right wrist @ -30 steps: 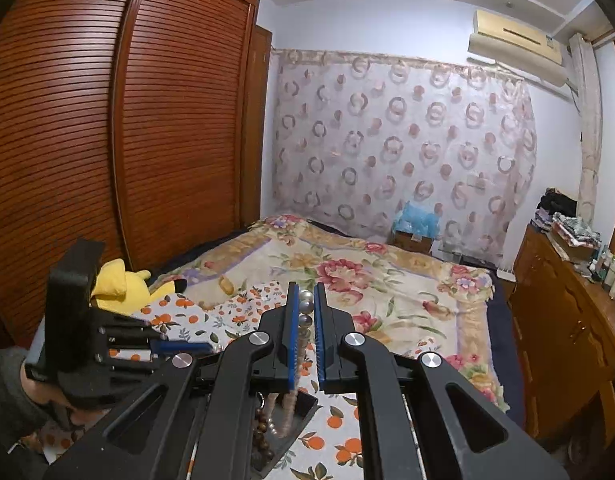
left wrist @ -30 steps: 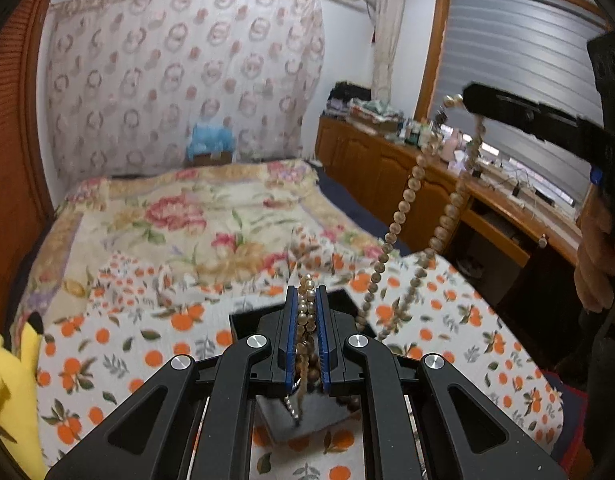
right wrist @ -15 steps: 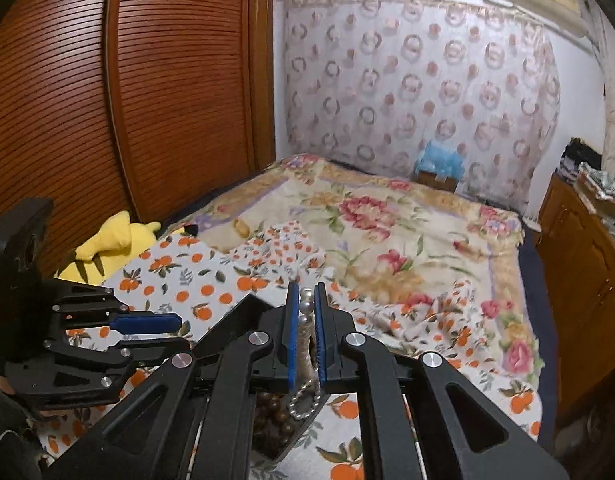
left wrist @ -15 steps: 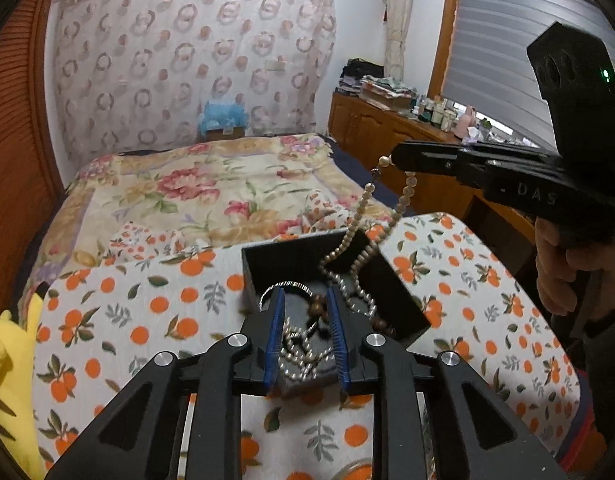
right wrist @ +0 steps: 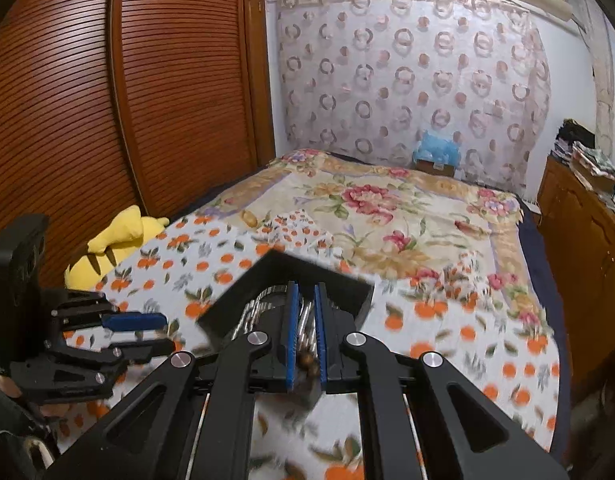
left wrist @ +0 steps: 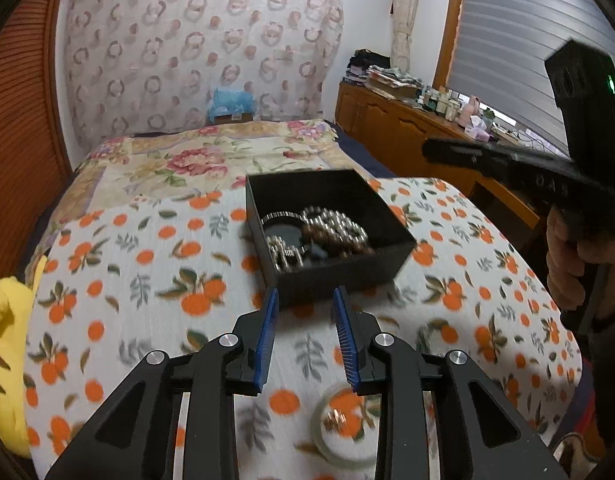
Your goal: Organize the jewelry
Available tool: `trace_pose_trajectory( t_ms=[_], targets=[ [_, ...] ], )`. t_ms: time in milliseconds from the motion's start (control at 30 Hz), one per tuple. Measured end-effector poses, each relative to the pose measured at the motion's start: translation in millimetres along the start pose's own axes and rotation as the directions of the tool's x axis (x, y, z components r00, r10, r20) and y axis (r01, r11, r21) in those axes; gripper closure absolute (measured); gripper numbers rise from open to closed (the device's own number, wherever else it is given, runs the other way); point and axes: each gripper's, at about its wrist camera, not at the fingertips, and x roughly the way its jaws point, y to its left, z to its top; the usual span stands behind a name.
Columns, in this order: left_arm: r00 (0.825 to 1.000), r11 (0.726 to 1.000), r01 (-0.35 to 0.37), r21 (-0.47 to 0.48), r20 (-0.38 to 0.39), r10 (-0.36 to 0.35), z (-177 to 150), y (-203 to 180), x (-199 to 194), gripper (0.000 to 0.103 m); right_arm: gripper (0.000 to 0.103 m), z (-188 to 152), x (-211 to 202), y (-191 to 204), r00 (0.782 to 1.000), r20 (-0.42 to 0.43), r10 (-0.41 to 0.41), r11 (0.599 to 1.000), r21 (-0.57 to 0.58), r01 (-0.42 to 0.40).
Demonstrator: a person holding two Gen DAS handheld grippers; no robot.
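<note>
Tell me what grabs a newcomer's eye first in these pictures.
First is the black box sitting on the orange-print cloth, heaped with beaded bracelets and silvery chains. Next are the left tongs, open just short of the box, with a small round glass dish below them. The yellow plush toy by the wooden wardrobe also stands out.

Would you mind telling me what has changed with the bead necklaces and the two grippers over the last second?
The left gripper has opened, released the brown bead necklace and backed away from the black box. The right gripper has lowered its pearl strand, no longer seen hanging, and its narrow jaws now sit over the box. The jewelry now lies heaped inside. The box stays on the orange-print cloth, the small glass dish nearby.
</note>
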Motion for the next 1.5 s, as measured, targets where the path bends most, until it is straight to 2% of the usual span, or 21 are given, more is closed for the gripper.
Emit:
trace_pose_trajectory(
  t_ms=[100,167,400,433,467,533,667,800,1067,1200,1300,1500],
  targets=[
    [1.000,1.000,0.006,0.009,-0.003,-0.006,-14.2,-7.6,-9.9,0.073,0.094,-26.8,-10.5,7.5,1.000,-0.014,-0.008,1.000,0.011,0.009],
    [1.000,1.000,0.006,0.018,-0.001,-0.006,-22.6,-11.9,-15.2,0.062,0.094,-43.6,-17.4,11.4,1.000,-0.022,-0.009,1.000,0.024,0.010],
    [1.000,0.999,0.001,0.049,-0.030,0.001,-48.8,-21.5,-22.9,0.061,0.093,-106.7,-40.9,27.1,0.999,-0.050,-0.009,0.996,0.085,0.013],
    [0.999,0.999,-0.002,0.053,-0.042,0.004,-52.8,-21.9,-21.4,0.060,0.091,-114.6,-42.4,28.0,0.998,-0.055,-0.005,0.995,0.096,0.010],
    [0.999,0.999,-0.002,0.053,-0.053,0.005,-55.9,-22.0,-19.8,0.054,0.089,-119.0,-43.3,28.5,0.998,-0.059,-0.004,0.995,0.103,0.010],
    [0.998,0.999,0.000,0.051,-0.066,0.004,-60.8,-22.9,-17.4,0.047,0.081,-132.9,-44.6,29.9,0.997,-0.073,-0.014,0.993,0.113,0.022],
    [0.994,0.999,0.004,0.050,-0.106,0.001,-69.4,-25.5,-8.6,0.046,0.080,-148.4,-47.1,27.1,0.996,-0.093,-0.015,0.991,0.131,0.027],
    [0.992,0.999,0.003,0.050,-0.130,0.003,-71.9,-29.2,-1.3,0.045,0.078,-157.2,-47.9,26.7,0.994,-0.106,-0.037,0.991,0.122,0.050],
    [0.990,0.999,-0.003,0.044,-0.142,0.009,-71.1,-33.6,9.3,0.042,0.077,-153.5,-42.8,24.8,0.994,-0.110,0.017,0.990,0.144,-0.001],
    [0.989,0.999,-0.006,0.033,-0.149,0.011,-75.1,-31.3,12.1,0.038,0.069,-147.7,-28.9,23.0,0.989,-0.142,0.045,0.986,0.165,-0.021],
    [0.990,1.000,-0.004,0.027,-0.142,0.008,-77.7,-28.0,10.6,0.038,0.069,-147.7,-20.4,19.0,0.982,-0.171,0.077,0.979,0.199,-0.042],
    [0.992,1.000,0.007,0.016,-0.127,-0.005,-80.2,-24.1,9.6,0.036,0.069,-146.7,-10.4,21.7,0.975,-0.210,0.071,0.982,0.184,-0.031]
  ],
)
